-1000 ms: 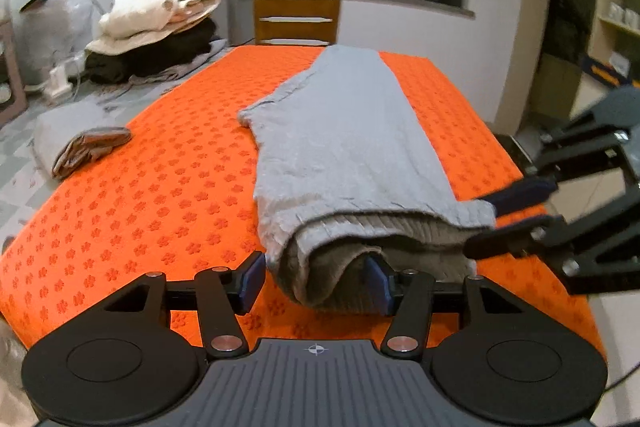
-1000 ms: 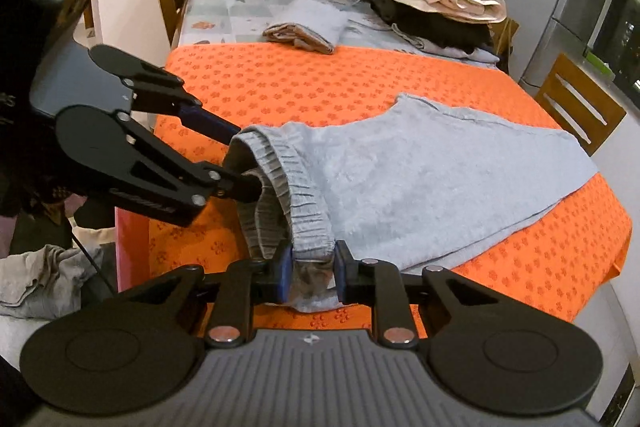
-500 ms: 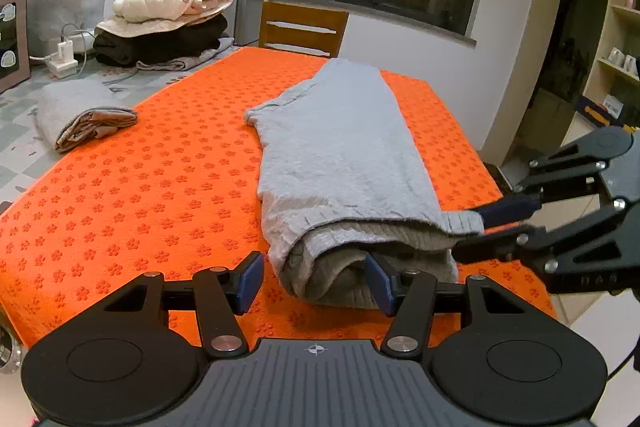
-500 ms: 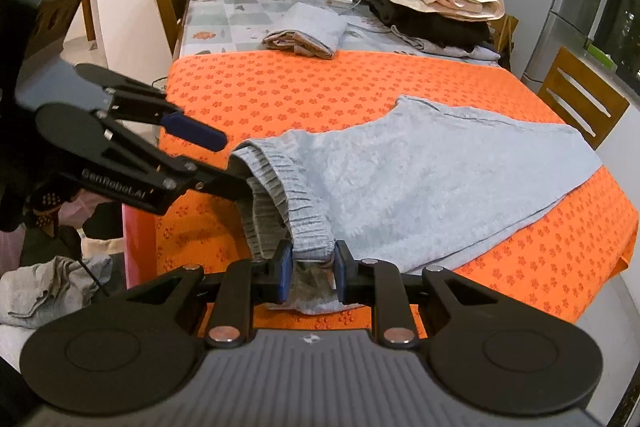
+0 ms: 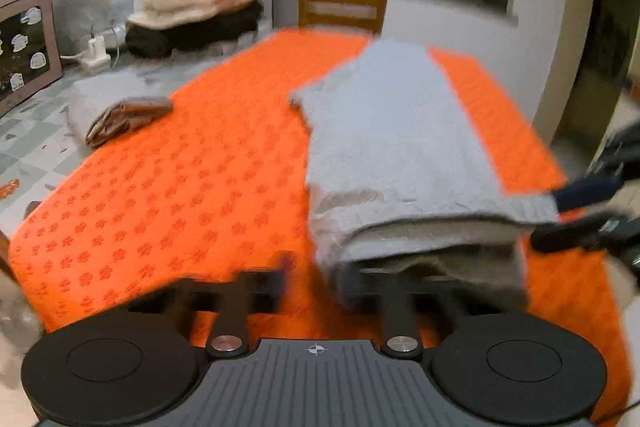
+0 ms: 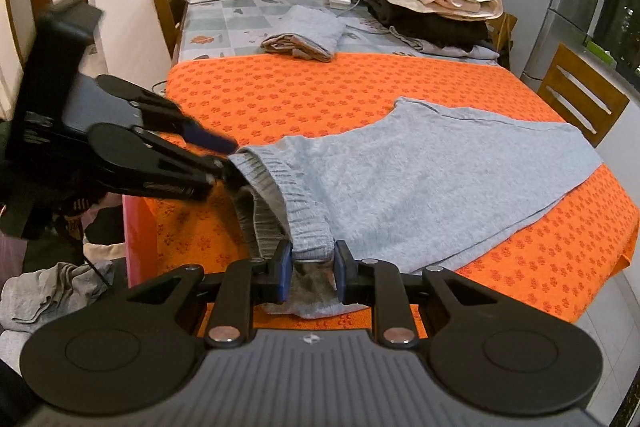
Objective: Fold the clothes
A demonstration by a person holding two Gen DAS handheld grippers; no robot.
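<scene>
Both tongs at the waistband of grey trousers on the orange-covered surface.

The grey trousers (image 6: 420, 179) lie folded lengthwise across the orange cloth (image 6: 320, 95), waistband at the near edge. The right tongs (image 6: 309, 269) pinch one waistband corner between their blue pads. The left tongs (image 5: 310, 281) are closing at the other corner, too blurred to tell if fabric is caught. A folded grey garment (image 6: 308, 35) lies well apart.

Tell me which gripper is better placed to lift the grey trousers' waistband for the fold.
Right. The right gripper is clamped on the waistband of the grey trousers; the left gripper's jaws are closing at the other corner, and blur hides whether cloth is between them.
</scene>
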